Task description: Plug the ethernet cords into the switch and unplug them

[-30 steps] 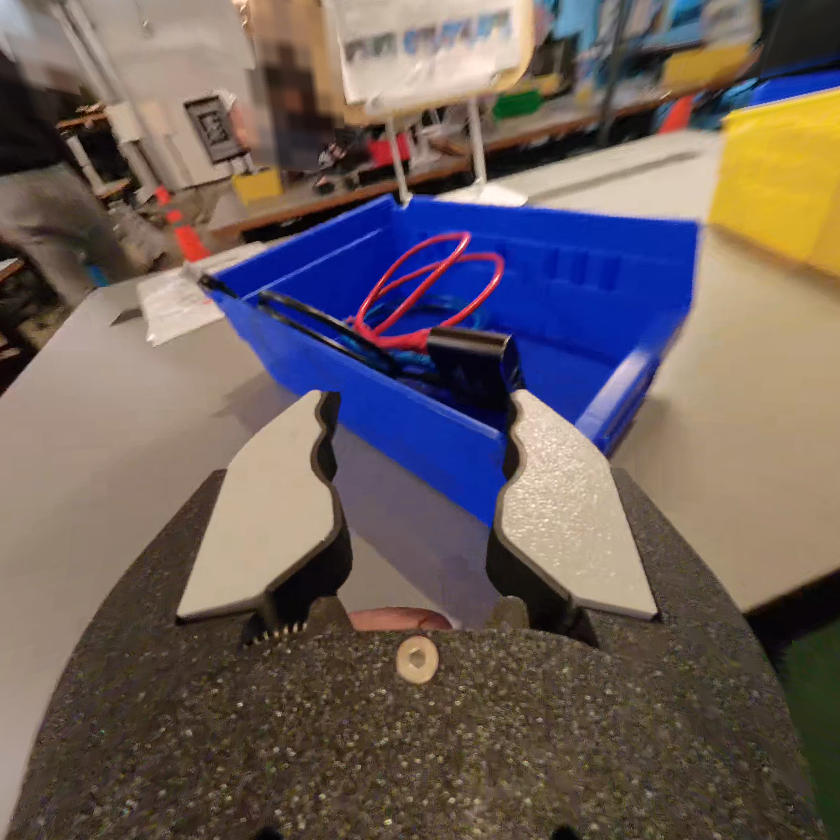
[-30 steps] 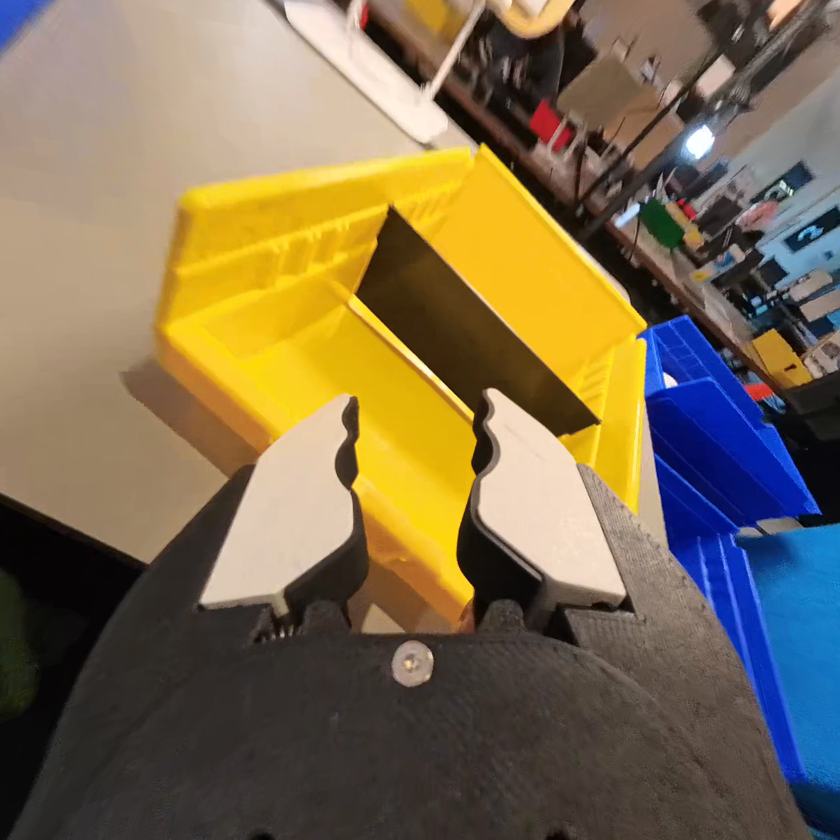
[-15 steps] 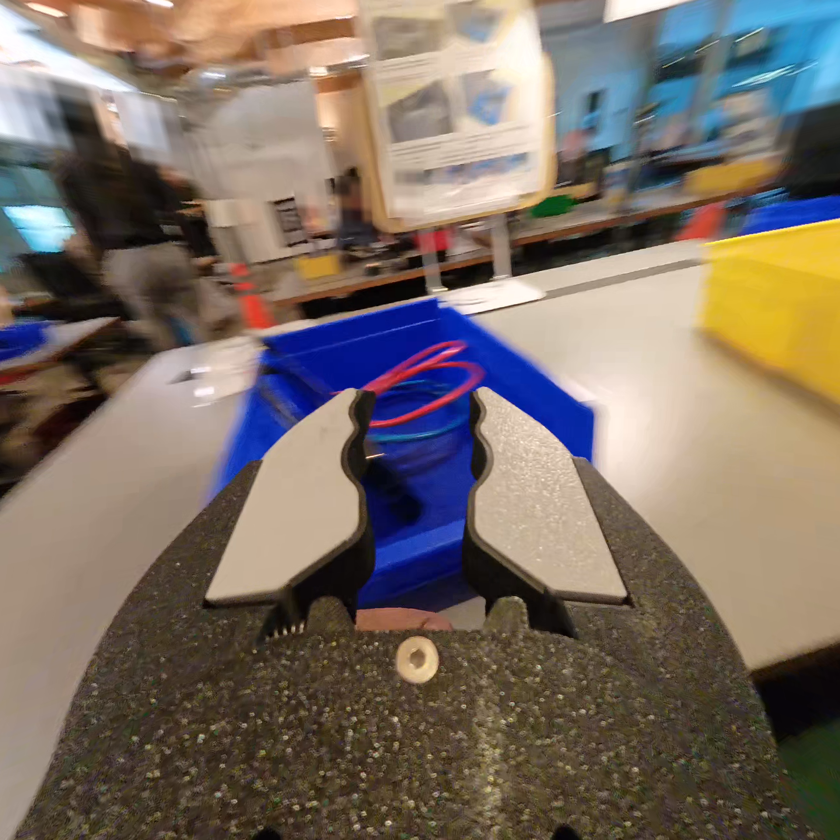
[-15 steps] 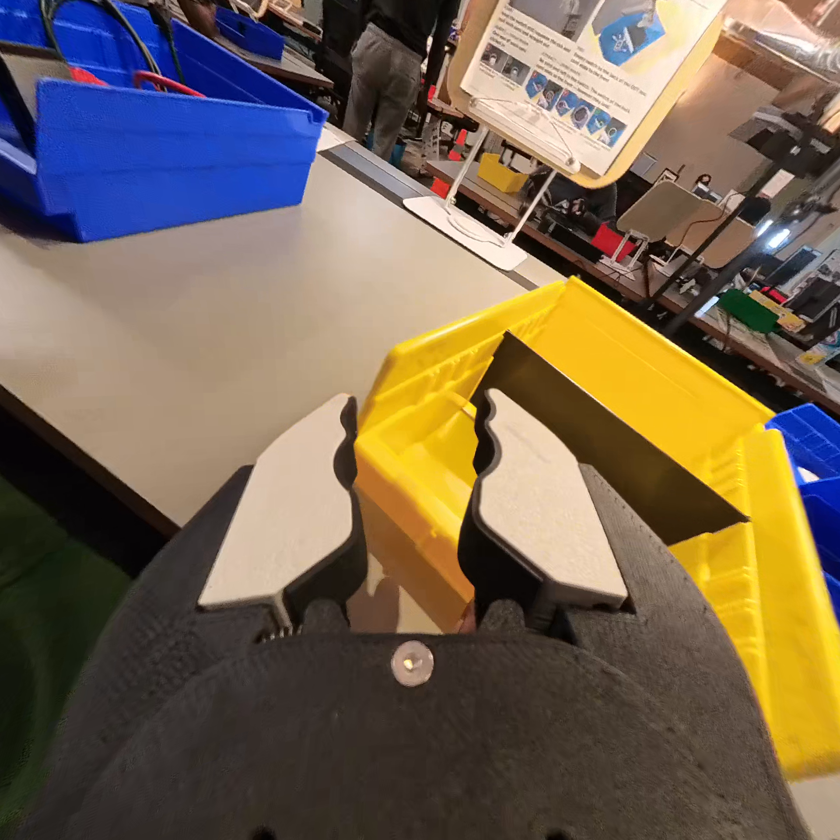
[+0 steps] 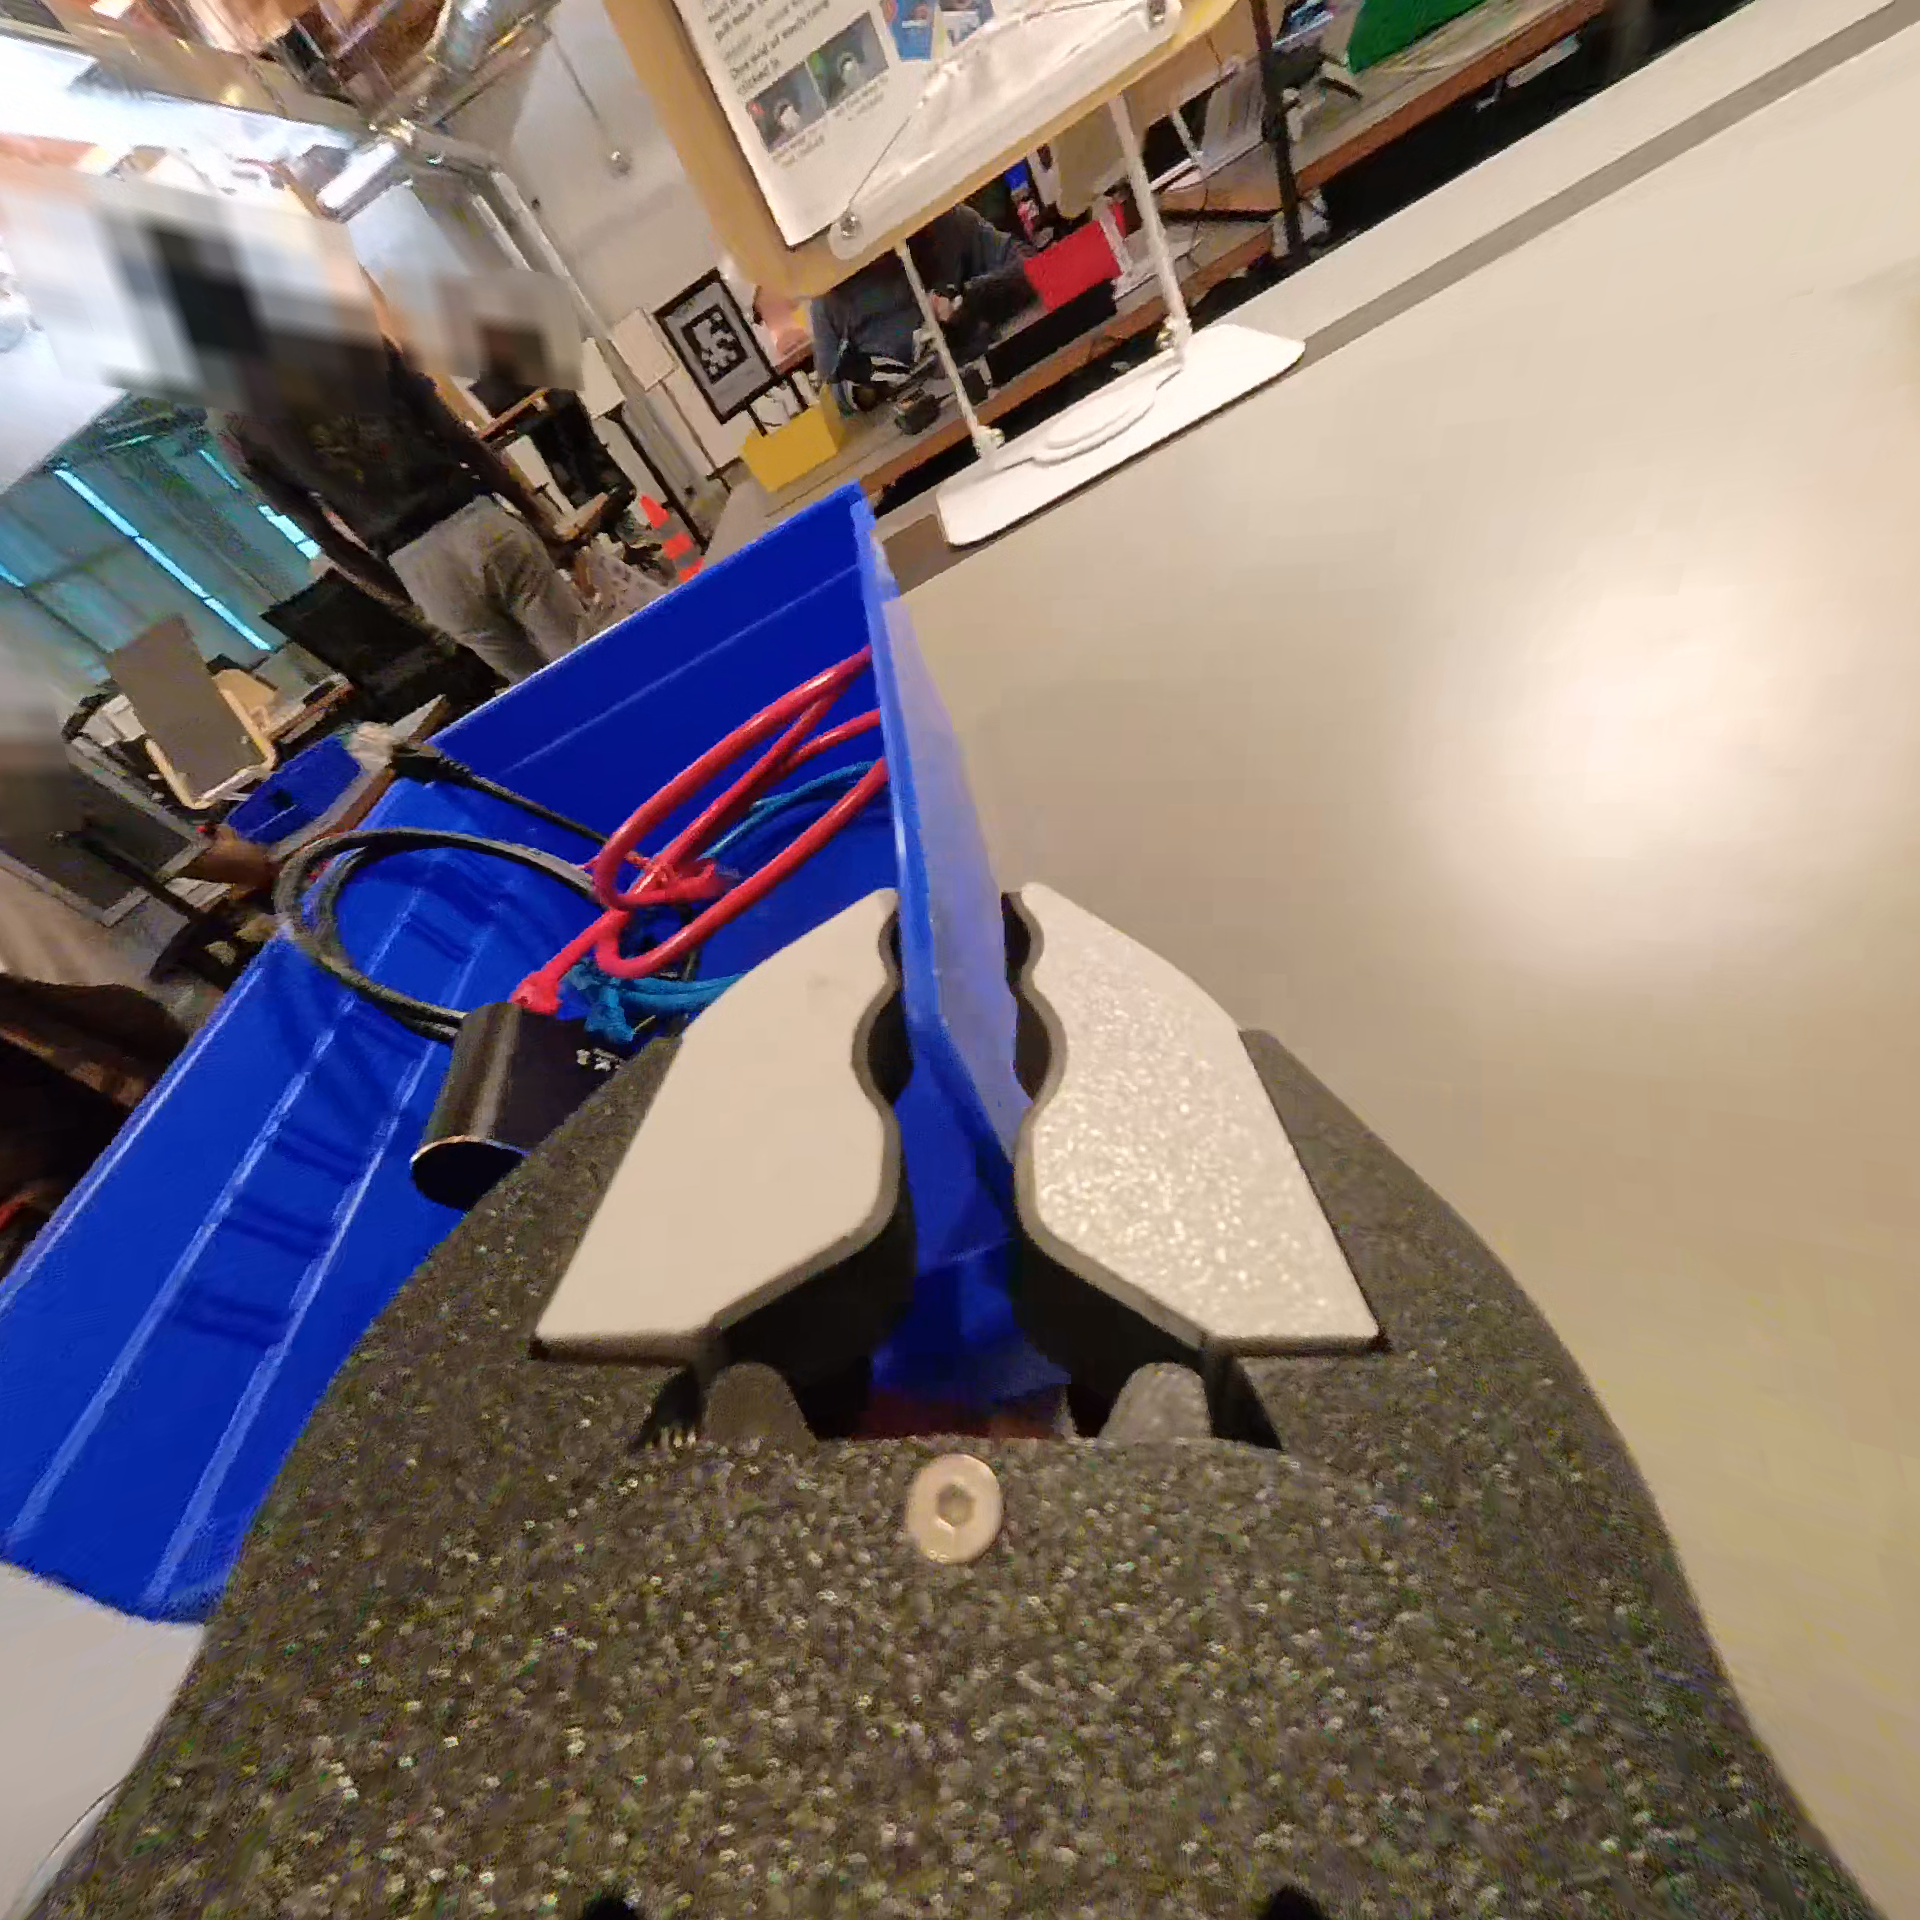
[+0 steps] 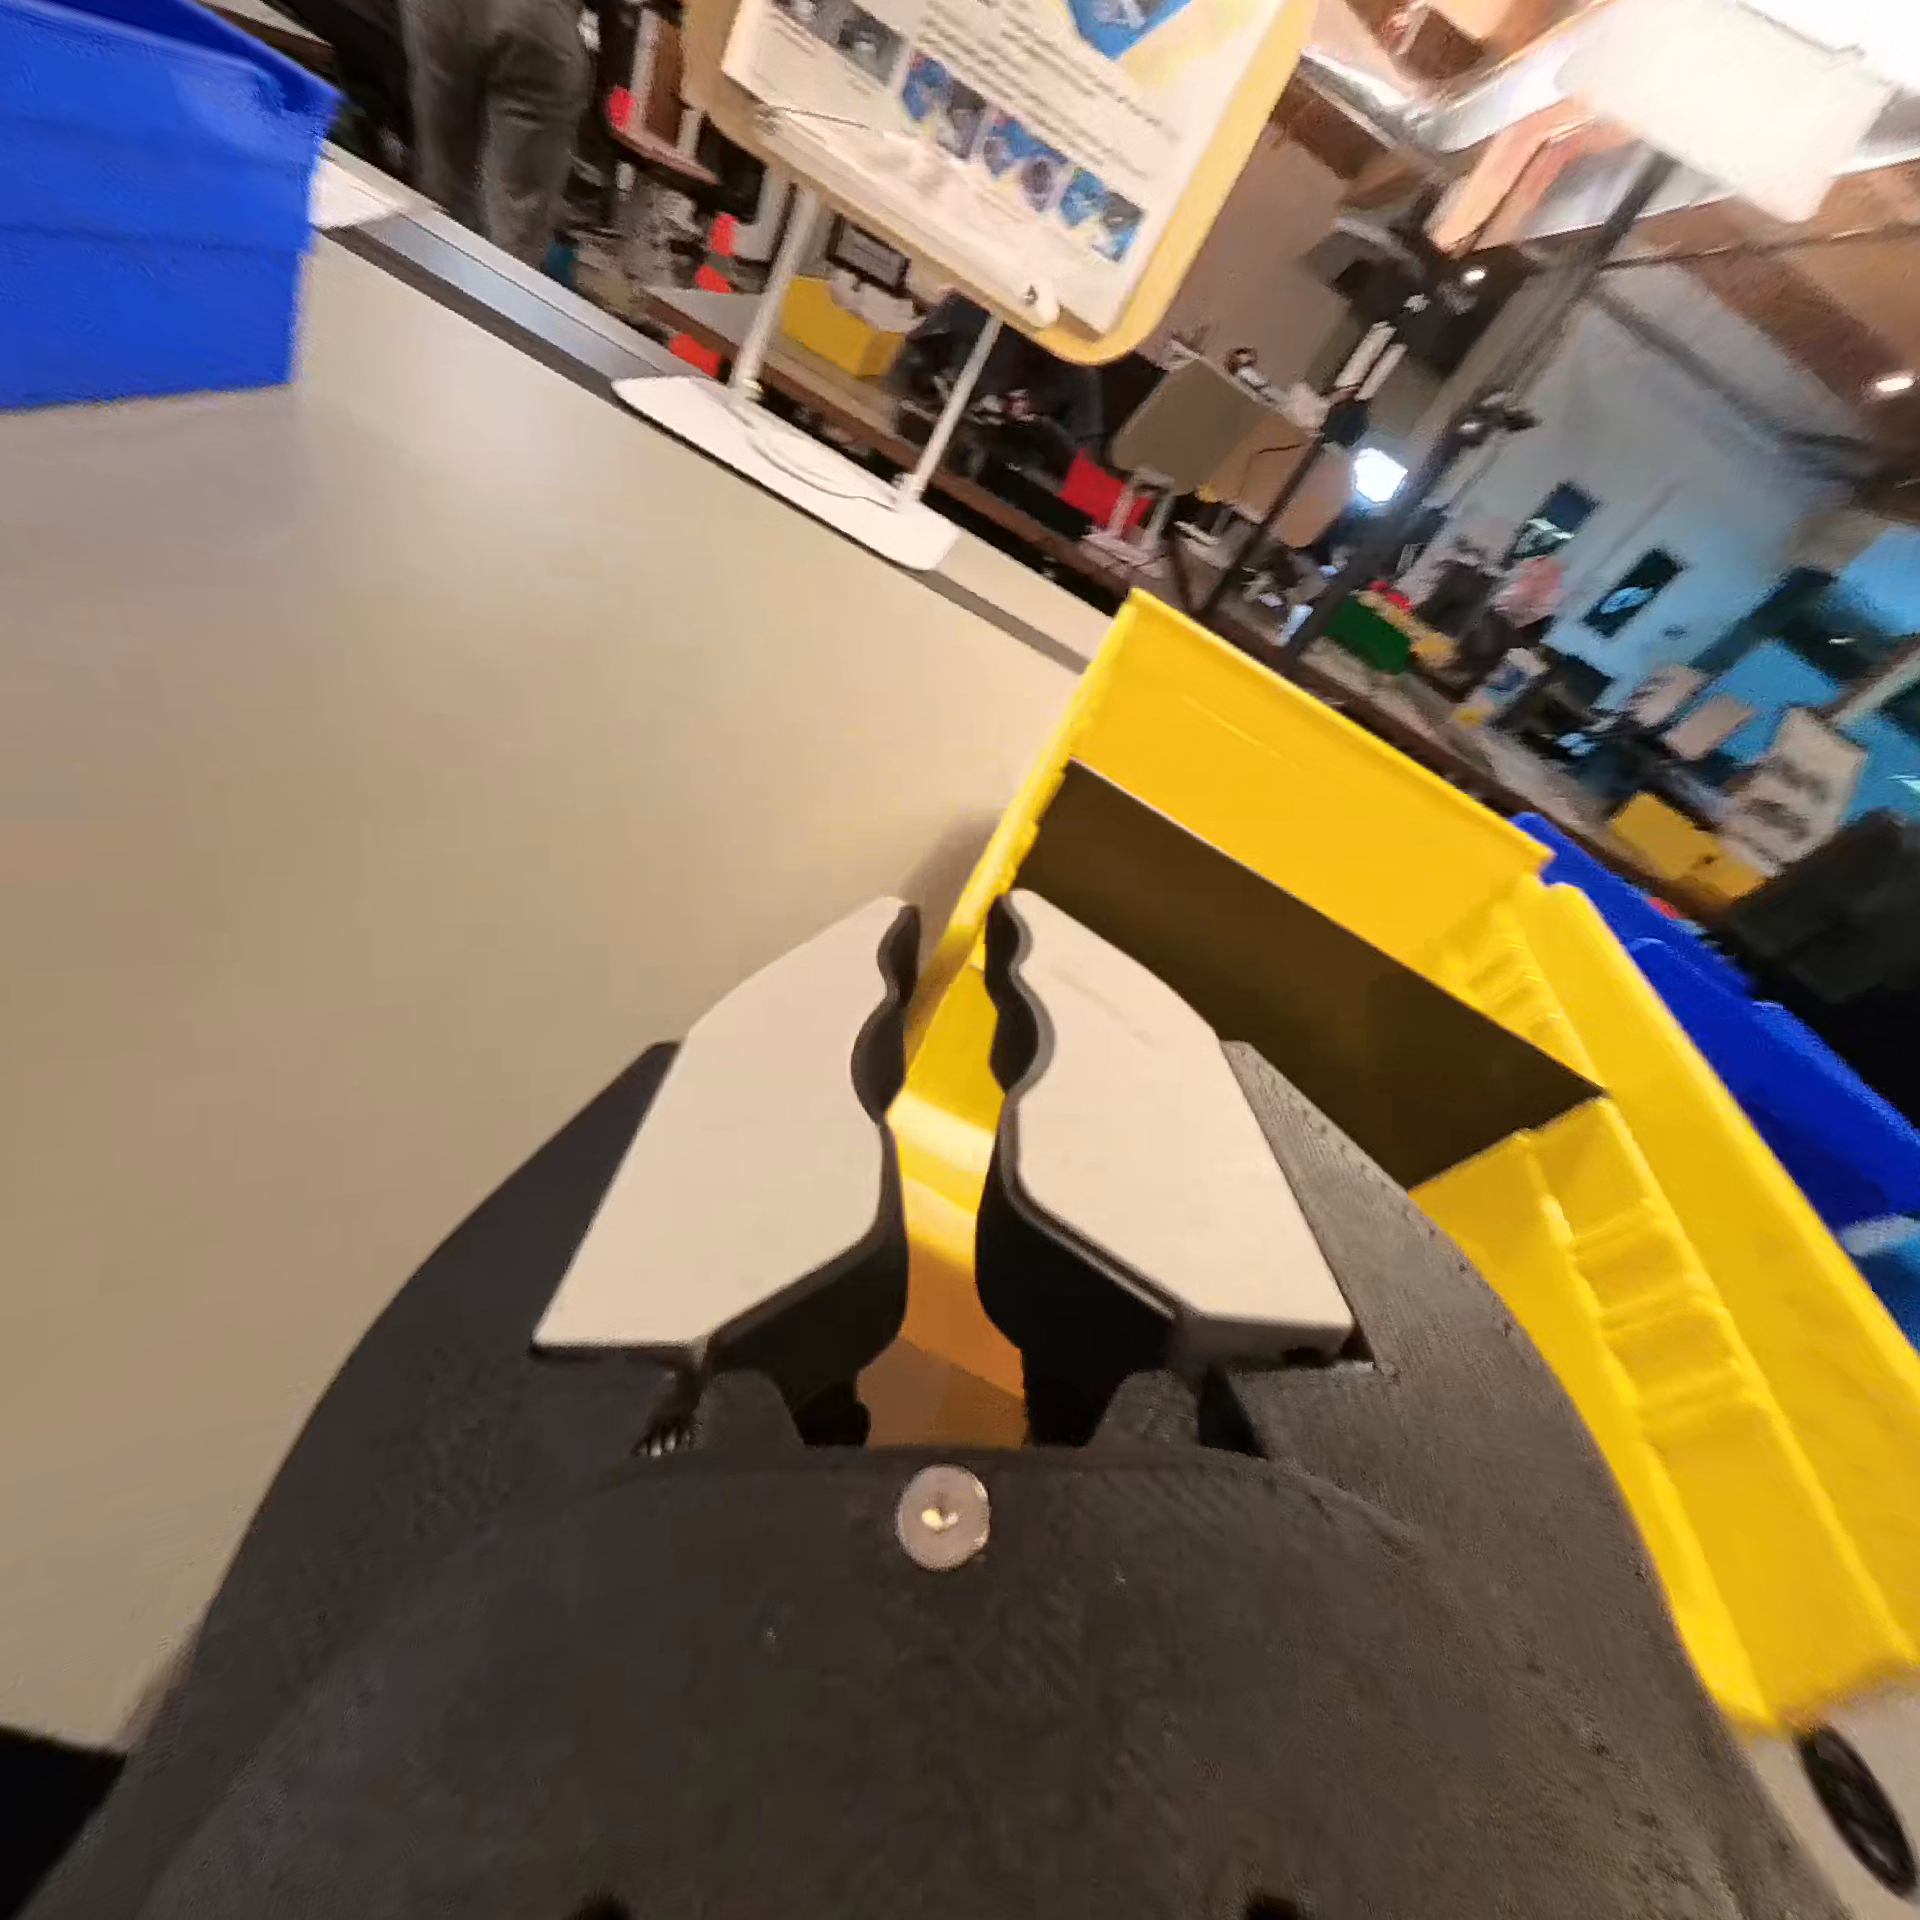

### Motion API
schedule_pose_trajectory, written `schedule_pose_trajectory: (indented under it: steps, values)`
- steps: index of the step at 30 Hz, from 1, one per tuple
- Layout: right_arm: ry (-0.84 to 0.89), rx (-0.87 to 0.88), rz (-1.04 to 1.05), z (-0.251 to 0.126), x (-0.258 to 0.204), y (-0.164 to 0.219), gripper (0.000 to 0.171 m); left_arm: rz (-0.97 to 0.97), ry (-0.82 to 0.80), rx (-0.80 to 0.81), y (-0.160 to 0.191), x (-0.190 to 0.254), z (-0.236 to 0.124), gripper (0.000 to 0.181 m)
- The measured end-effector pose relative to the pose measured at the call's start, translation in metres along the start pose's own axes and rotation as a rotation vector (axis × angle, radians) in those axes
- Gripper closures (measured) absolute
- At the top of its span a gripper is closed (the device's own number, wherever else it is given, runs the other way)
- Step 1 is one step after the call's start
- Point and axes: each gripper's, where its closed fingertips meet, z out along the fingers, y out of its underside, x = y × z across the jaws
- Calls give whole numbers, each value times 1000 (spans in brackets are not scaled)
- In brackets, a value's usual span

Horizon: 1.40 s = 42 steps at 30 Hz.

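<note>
My left gripper (image 5: pixel 951 920) is shut on the right side wall of a blue bin (image 5: pixel 930 790). The bin holds a red ethernet cord (image 5: pixel 748 769), a blue cord (image 5: pixel 665 997), a black cable (image 5: pixel 343 883) and a black switch (image 5: pixel 499 1081). My right gripper (image 6: pixel 951 925) is shut on the left wall of a yellow bin (image 6: pixel 1299 769). That bin has a black divider plate (image 6: pixel 1278 966) across it. The blue bin also shows in the right wrist view (image 6: pixel 135 208) at far left.
Both bins sit on a grey table (image 5: pixel 1455 727). A white sign stand (image 5: pixel 1122 426) stands at the table's far edge, also in the right wrist view (image 6: pixel 790 457). More blue bins (image 6: pixel 1787 1081) lie beyond the yellow one. People stand in the workshop behind. Some 30 cm of space lies between my two pairs of fingers.
Both grippers moved forward and closed: the left one now clamps the blue bin's side wall, the right one the yellow bin's wall. Earlier both were open and short of the bins.
</note>
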Motion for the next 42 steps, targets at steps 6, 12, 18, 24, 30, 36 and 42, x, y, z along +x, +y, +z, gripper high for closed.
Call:
schedule_pose_trajectory:
  steps: [6, 12, 18, 24, 30, 36, 42]
  values:
    - [123, -49, 35, -1, 60, 30, 164, -23, -48, -8, 19, -42, -3, 173]
    - [172, -102, 89, 8, 109, 55, 162, -41, -75, -28, 36, -73, -10, 175]
    - [230, -137, 91, 23, 142, 70, 164, -51, -85, -46, 56, -109, -9, 175]
    - [273, -168, 80, 39, 160, 77, 165, -51, -82, -46, 68, -137, 1, 175]
    - [218, -133, 140, 35, 162, 79, 167, -58, -103, -59, 79, -160, 5, 174]
    - [150, -121, 189, 31, 164, 82, 167, -87, -131, -79, 87, -177, 7, 175]
    - [129, -112, 206, 39, 173, 85, 168, -111, -124, -94, 87, -181, 17, 176]
